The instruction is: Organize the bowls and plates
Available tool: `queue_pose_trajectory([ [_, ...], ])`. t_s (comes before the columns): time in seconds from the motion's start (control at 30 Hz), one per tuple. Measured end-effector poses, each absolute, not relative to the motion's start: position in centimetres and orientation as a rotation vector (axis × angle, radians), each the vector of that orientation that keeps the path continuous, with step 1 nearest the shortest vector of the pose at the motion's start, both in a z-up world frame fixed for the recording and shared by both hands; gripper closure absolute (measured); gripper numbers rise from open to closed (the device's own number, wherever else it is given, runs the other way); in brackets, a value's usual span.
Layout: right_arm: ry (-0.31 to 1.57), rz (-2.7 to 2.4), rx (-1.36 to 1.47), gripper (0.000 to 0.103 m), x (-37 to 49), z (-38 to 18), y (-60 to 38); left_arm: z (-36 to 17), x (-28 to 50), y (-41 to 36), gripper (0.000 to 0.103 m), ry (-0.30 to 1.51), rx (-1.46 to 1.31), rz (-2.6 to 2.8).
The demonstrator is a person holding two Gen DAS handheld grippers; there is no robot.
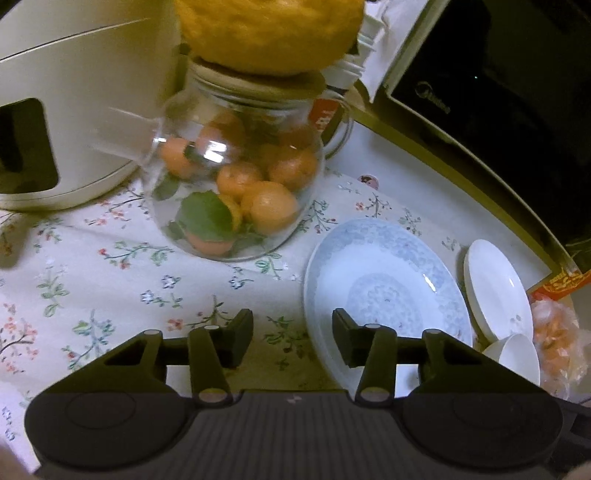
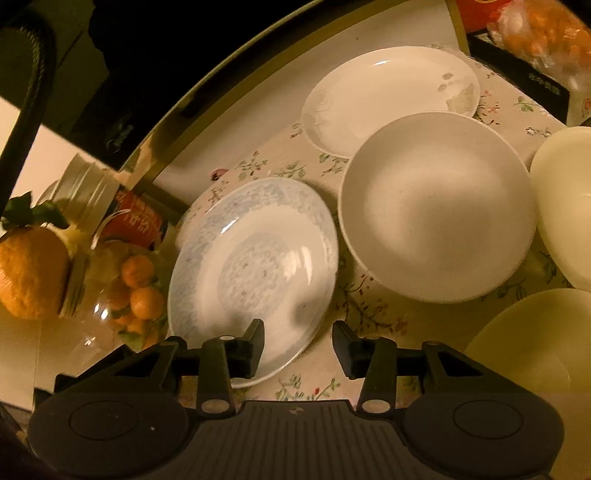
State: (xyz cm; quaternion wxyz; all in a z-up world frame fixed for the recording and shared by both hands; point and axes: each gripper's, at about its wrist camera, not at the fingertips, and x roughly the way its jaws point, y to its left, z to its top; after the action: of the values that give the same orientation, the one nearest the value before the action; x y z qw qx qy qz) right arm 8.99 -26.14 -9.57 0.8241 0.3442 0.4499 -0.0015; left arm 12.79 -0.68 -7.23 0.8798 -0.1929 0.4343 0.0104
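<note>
A blue-patterned plate (image 1: 384, 291) lies on the floral tablecloth (image 1: 110, 280). My left gripper (image 1: 291, 341) hangs at its left rim, jaws apart; the right finger is over the plate, the left finger over the cloth, and neither pad presses on it. My right gripper (image 2: 299, 349) stands open at the near right edge of the same blue plate (image 2: 255, 273), its left finger above the plate. Behind it lie a white deep plate (image 2: 436, 206) and a white plate with a faint grey motif (image 2: 388, 99). Two cream bowls (image 2: 565, 206) (image 2: 528, 339) sit at the right.
A glass jar of small oranges (image 1: 232, 177) with a big yellow citrus (image 1: 269, 33) on its lid stands left of the plates. A white appliance (image 1: 74, 110) is at the far left, a black microwave (image 1: 498, 92) behind. A bag of oranges (image 1: 557, 332) and a small white bowl (image 1: 513, 354) sit at the right.
</note>
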Motion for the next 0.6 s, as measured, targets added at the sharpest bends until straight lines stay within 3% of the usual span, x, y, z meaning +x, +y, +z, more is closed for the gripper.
queue_pose_trajectory([
  [0.27, 0.95, -0.03, 0.715, 0.072, 9.5, -10.5, -25.7, -8.5, 14.1, -1.6, 0.067, 0.918, -0.391, 0.009],
  [0.4, 0.946, -0.052, 0.708, 0.082, 9.7, -10.8, -25.8, -8.5, 14.4, -2.5, 0.075, 0.911, -0.354, -0.018],
  [0.43, 0.945, -0.056, 0.709, 0.083, 9.9, -10.9, -25.6, -8.6, 14.6, -2.8, 0.081, 0.919, -0.34, -0.028],
  [0.6, 0.934, -0.066, 0.655, 0.089, 9.8, -10.8, -25.3, -8.7, 15.0, -2.8, 0.088, 0.93, -0.339, -0.027],
])
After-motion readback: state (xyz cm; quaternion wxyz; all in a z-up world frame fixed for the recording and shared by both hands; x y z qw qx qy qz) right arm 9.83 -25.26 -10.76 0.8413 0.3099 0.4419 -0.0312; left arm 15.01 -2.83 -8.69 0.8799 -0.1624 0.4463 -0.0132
